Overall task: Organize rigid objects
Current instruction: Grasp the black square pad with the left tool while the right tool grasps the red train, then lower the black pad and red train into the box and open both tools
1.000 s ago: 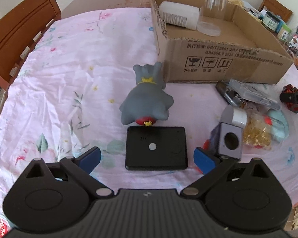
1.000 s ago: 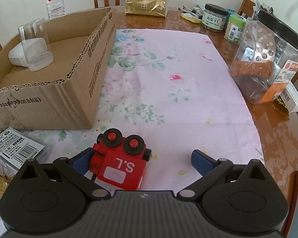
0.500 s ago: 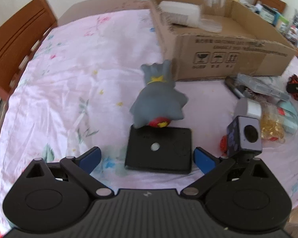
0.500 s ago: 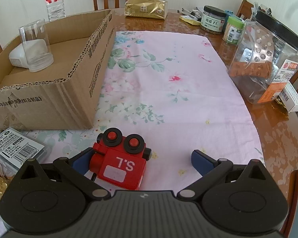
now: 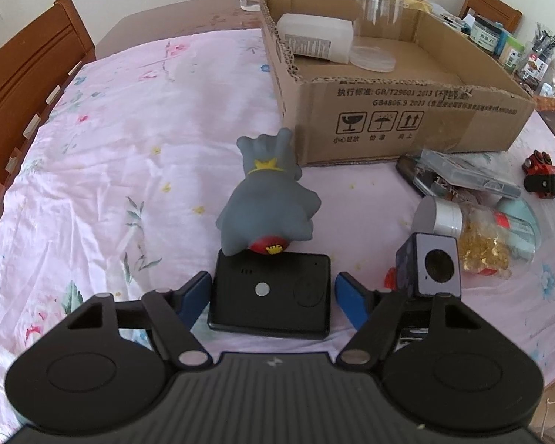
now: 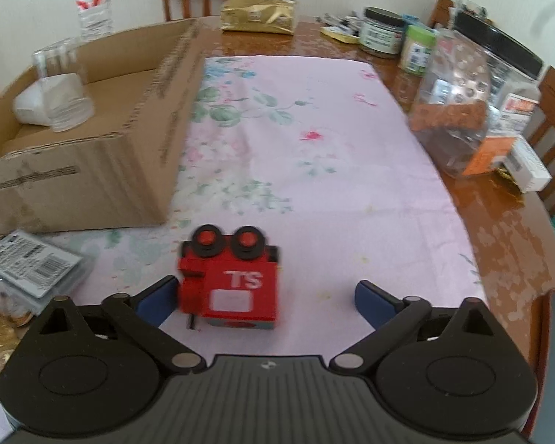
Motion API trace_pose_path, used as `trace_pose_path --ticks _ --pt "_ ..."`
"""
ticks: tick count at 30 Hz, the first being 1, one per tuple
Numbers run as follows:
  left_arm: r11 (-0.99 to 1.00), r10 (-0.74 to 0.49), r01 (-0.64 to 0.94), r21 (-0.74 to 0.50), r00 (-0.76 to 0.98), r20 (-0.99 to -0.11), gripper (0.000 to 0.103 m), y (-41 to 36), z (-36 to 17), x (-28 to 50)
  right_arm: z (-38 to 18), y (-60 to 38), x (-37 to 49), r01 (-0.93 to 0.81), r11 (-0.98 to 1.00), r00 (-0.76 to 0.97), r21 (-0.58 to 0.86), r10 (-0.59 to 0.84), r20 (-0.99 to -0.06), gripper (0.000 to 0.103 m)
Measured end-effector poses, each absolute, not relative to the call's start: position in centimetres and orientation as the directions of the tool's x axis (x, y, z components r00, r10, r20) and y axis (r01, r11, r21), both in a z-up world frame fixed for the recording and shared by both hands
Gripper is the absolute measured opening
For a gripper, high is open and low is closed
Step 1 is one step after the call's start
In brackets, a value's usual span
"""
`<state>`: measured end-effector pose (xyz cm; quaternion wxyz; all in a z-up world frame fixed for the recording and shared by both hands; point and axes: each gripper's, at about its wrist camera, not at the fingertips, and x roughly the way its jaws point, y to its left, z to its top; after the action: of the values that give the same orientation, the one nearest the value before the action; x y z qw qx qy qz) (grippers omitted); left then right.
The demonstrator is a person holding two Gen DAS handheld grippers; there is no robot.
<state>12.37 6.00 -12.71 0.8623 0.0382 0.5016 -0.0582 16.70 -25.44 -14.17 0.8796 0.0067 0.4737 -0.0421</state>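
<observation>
A pink floral cloth covers the desk. Low in the frame, the left claw (image 5: 272,290) stands apart around a black device (image 5: 271,294) that butts the grey toy (image 5: 268,205). Closing could nudge that toy. The right claw (image 6: 266,298) gapes, with the red toy (image 6: 229,281) off-centre against its left finger and likely to twist away.

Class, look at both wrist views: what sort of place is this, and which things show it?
Probably a home dining room: wooden chairs around a table with a floral cloth, plus a tissue pack and food jars.
</observation>
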Motion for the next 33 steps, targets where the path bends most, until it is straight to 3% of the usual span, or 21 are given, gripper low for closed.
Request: trace_pose_path --ticks 11,21,25,33 --pt "0.992 -0.058 0.129 0.007 0.493 -0.868 0.074 6.0 -12.7 12.2 -13.3 -24.2 15.9 0.027 0.999 0.582 -0.033 -0.043 -0.812 0.057" --pt "0.989 -0.066 0.145 0.008 0.497 -0.865 0.074 6.1 -12.7 11.9 -13.3 -24.0 16.1 0.011 0.998 0.59 -0.055 -0.051 -0.806 0.058" --pt "0.989 -0.068 0.146 0.006 0.497 -0.865 0.069 6.0 -12.7 12.0 -13.3 -23.8 16.2 0.0 0.998 0.593 -0.066 -0.053 -0.803 0.058" --pt "0.991 -0.067 0.132 -0.001 0.496 -0.865 0.071 5.9 -12.8 12.3 -13.3 -23.8 16.2 -0.017 0.997 0.594 -0.069 -0.045 -0.803 0.057"
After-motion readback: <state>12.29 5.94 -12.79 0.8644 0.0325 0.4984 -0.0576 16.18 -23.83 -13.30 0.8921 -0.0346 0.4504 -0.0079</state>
